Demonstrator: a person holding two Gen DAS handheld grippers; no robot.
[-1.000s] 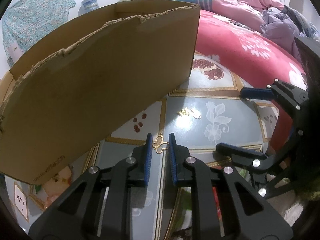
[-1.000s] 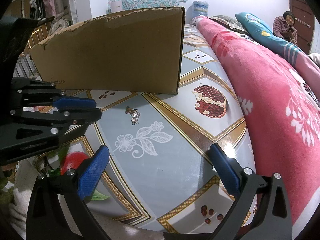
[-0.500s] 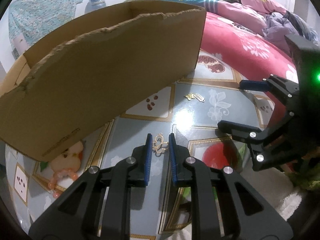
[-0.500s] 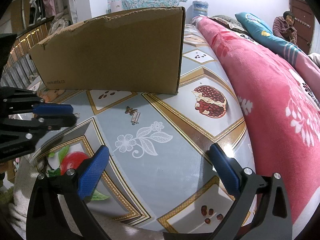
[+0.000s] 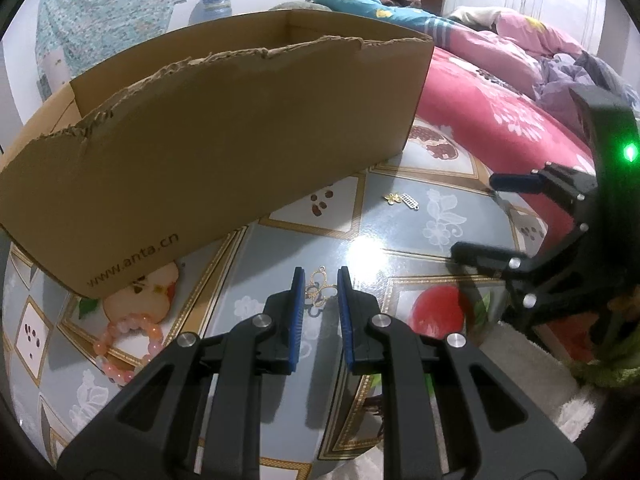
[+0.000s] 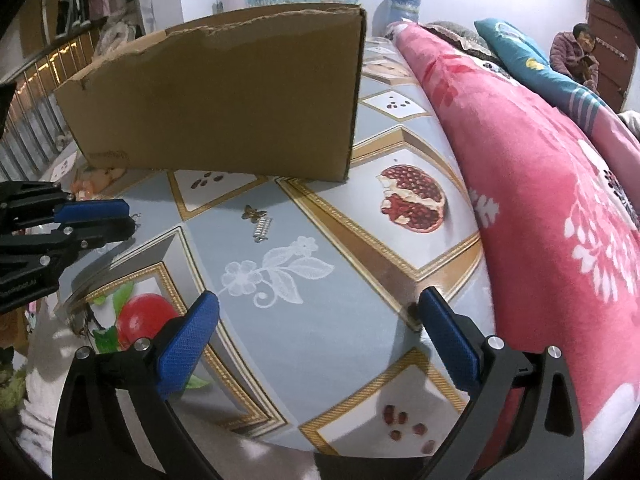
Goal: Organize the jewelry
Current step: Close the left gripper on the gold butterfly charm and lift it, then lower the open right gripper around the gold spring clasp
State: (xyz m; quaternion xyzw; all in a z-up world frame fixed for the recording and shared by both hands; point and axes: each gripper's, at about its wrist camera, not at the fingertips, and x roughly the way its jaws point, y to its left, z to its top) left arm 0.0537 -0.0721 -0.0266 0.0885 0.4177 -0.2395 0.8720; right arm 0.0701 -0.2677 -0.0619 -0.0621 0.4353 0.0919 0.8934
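Note:
My left gripper [image 5: 320, 276] is shut on a gold openwork pendant [image 5: 320, 290], pinched between its blue pads just above the patterned tabletop [image 5: 400, 264]. It also shows at the left edge of the right wrist view as the left gripper [image 6: 128, 218]. A torn cardboard box [image 5: 224, 152] stands behind it, open at the top. A small gold charm with a silver piece [image 5: 402, 200] lies on the table near the box corner, seen as the same pair [image 6: 258, 220] from the right. A pink bead bracelet [image 5: 128, 344] lies by the box's near left. My right gripper [image 6: 318, 308] hangs open above the table with nothing in it.
A red and pink floral quilt [image 6: 540, 160] borders the table on the right. A person [image 6: 576, 56] sits far back by a door. A white fluffy cloth [image 5: 532, 360] lies at the table's near edge. The box [image 6: 224, 96] blocks the far left.
My left gripper has drawn back from the box with the pendant still in it, and the bracelet has come into view. The right gripper has stayed where it was.

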